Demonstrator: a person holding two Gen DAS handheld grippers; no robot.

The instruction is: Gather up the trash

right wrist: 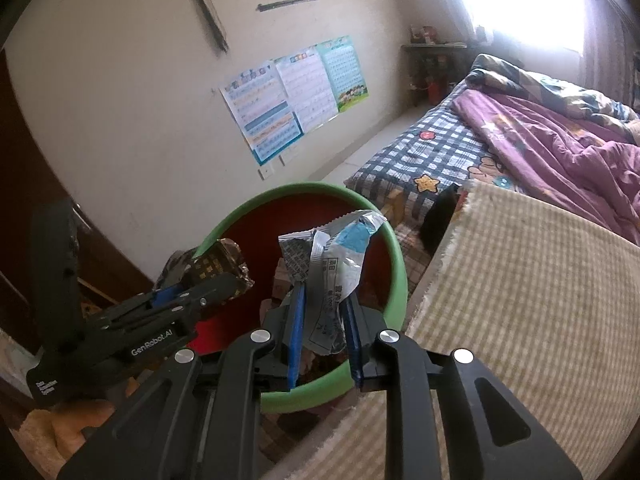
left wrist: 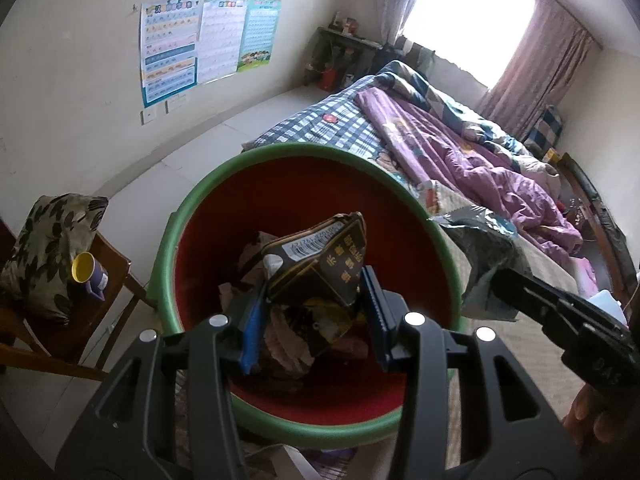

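Left hand-held gripper (left wrist: 316,300): jaws narrow, clamped on one dark snack wrapper (left wrist: 320,256) with gold print and a barcode label. The wrapper sticks up and forward from between the blue pads. Directly below and ahead of the fingertips is the open bin (left wrist: 304,152), green rim, red inside, with crumpled paper and other trash at the bottom.

Right hand-held gripper (right wrist: 324,300): jaws narrow and only slightly parted, holding one silver and blue foil wrapper (right wrist: 336,248), which rises crumpled above the pads. Its fingertips are over the near rim of the bin (right wrist: 396,256), so the wrapper hangs above the red interior. In the right wrist view the left hand-held gripper (right wrist: 188,292) is just to the left, over the bin's left rim, with the dark wrapper (right wrist: 216,268) at its tip.

Pose: both tools tilt steeply down toward the bin and converge on it from opposite sides, near each other but not touching. Part of a hand (left wrist: 596,416) shows at the lower right edge of the left wrist view, behind the right tool's body.

Count: two hand-held grippers, two wrappers held (one each), one bin. To the right of the bin is a bed (right wrist: 520,272) with a striped cover.
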